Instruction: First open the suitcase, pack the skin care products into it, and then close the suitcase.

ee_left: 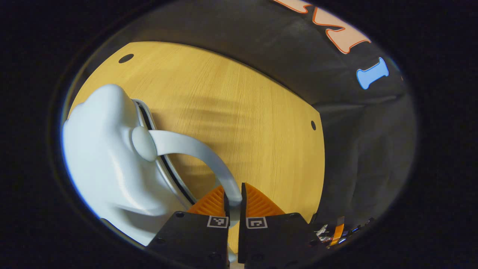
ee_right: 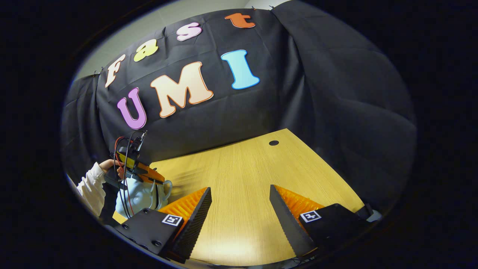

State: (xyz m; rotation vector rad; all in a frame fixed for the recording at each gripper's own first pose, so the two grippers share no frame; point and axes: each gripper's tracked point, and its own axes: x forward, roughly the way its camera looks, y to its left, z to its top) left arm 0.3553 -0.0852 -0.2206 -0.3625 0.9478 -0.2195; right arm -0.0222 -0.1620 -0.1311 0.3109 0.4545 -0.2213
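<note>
The left gripper (ee_left: 234,200) has its jaws clamped on the curved handle (ee_left: 201,157) of the pale blue suitcase (ee_left: 104,160) — which sits at the desk's (ee_left: 242,112) left side. The right gripper (ee_right: 241,209) (jaws spread wide, holding nothing) hovers over bare wood.

A light wooden table (ee_left: 242,112) with round holes; the pale-blue suitcase (ee_left: 101,160) rests on it.

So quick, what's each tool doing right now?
Left tool: closed on the suitcase handle.
Right tool: open, holding nothing, above the table.
</note>
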